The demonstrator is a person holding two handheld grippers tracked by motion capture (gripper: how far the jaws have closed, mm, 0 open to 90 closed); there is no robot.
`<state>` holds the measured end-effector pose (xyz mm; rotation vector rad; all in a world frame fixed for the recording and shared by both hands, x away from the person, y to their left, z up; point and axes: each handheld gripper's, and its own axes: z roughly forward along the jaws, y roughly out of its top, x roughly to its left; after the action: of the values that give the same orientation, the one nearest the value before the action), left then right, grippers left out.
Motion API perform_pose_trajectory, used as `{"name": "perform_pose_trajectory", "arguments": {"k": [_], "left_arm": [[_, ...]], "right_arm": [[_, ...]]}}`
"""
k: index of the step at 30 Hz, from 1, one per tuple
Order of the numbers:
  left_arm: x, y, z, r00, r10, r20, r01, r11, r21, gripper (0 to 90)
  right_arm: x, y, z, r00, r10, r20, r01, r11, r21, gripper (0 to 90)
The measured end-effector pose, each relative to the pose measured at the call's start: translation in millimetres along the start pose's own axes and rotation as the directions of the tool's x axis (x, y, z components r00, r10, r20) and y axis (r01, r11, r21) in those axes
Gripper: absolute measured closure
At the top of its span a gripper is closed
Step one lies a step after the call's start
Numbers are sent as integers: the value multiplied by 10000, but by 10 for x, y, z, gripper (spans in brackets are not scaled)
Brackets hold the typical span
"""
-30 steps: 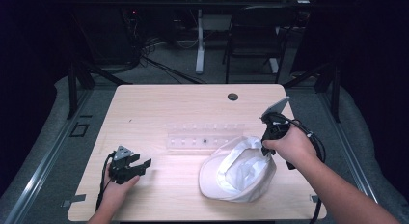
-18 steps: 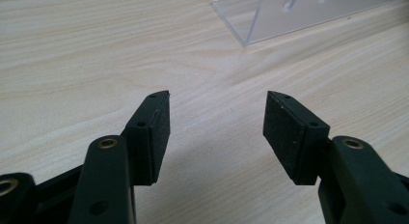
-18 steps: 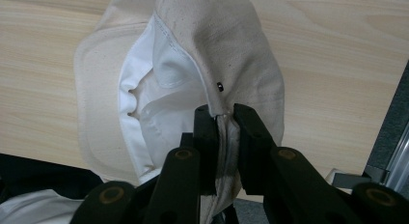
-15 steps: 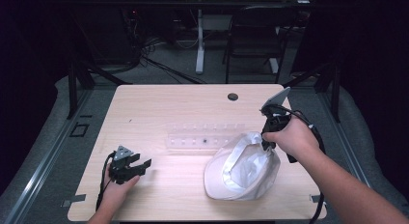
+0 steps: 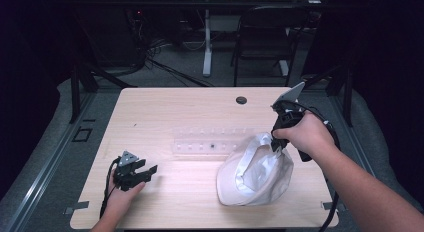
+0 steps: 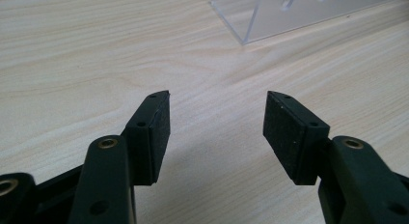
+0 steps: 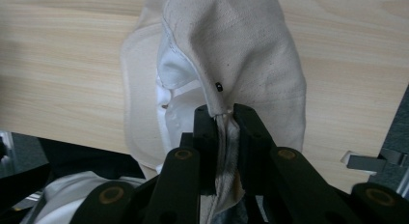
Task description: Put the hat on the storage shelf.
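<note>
The right gripper (image 7: 224, 113) is clamped on the edge of a white cap (image 5: 255, 172) lying just nearer than the clear rack (image 5: 212, 142). The left gripper (image 6: 216, 132), jaws wide and empty, rests left of the rack.

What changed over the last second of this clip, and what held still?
The right gripper, shut on the white cap, rose a little and pulled it toward the table's right edge; the cap went from lying flatter to tilted up and bunched. The left gripper stayed open and resting on the table, and the clear plastic rack did not move.
</note>
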<state>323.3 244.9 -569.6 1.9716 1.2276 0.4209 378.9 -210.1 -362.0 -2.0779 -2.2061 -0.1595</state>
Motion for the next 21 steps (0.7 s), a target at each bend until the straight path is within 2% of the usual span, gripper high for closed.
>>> {"name": "perform_pose_trajectory", "arguments": {"k": [3,4,6,7,8,9,10,13,14,15,16,17,18,19,21], "left_arm": [[-1,-4,5,10000,-16,-35,15,10000,-85,432],[-1,-4,5,10000,-16,-35,15,10000,-85,432],[-4,-3,5,10000,-16,-31,16,10000,-91,432],[-4,-3,5,10000,-16,-31,16,10000,-91,432],[-2,-1,1,10000,1,2,-1,10000,-1,432],[-6,-4,6,10000,-26,-26,26,10000,-43,432],[-6,-4,6,10000,-26,-26,26,10000,-43,432],[-5,2,-3,10000,18,-9,-18,9999,105,432],[-5,2,-3,10000,18,-9,-18,9999,105,432],[-5,2,1,10000,19,9,-19,10000,65,432],[-5,3,0,10000,25,7,-25,9999,100,432],[-5,3,0,10000,25,7,-25,9999,100,432],[-6,2,0,10000,23,15,-23,9999,98,432],[-6,2,0,10000,23,15,-23,9999,98,433],[-7,-2,6,10000,27,9,-27,10000,28,433]], "right_arm": [[-3,7,-57,9992,101,-375,-100,9999,44,805],[-3,7,-57,9992,101,-375,-100,9999,44,805],[-11,5,-91,9961,175,-863,-174,9998,13,806],[-11,5,-91,9961,175,-863,-174,9998,13,806],[-17,4,-103,9940,217,-1075,-215,9998,30,806],[-34,4,-122,9881,321,-1504,-315,9995,64,806],[-49,6,-131,9852,253,-1693,-240,9997,101,807],[-64,2,-140,9683,484,-2449,-454,9988,182,807],[-64,2,-140,9683,484,-2449,-454,9988,182,807],[-74,2,-141,9577,480,-2838,-464,9988,122,808],[-77,2,-143,9533,466,-2982,-447,9989,134,807],[-77,2,-143,9533,466,-2982,-447,9989,134,807],[-81,2,-144,9456,445,-3223,-403,9990,196,808],[-81,2,-144,9456,445,-3223,-403,9990,196,808],[-79,-3,-135,9335,485,-3553,-436,9988,217,808]]}}
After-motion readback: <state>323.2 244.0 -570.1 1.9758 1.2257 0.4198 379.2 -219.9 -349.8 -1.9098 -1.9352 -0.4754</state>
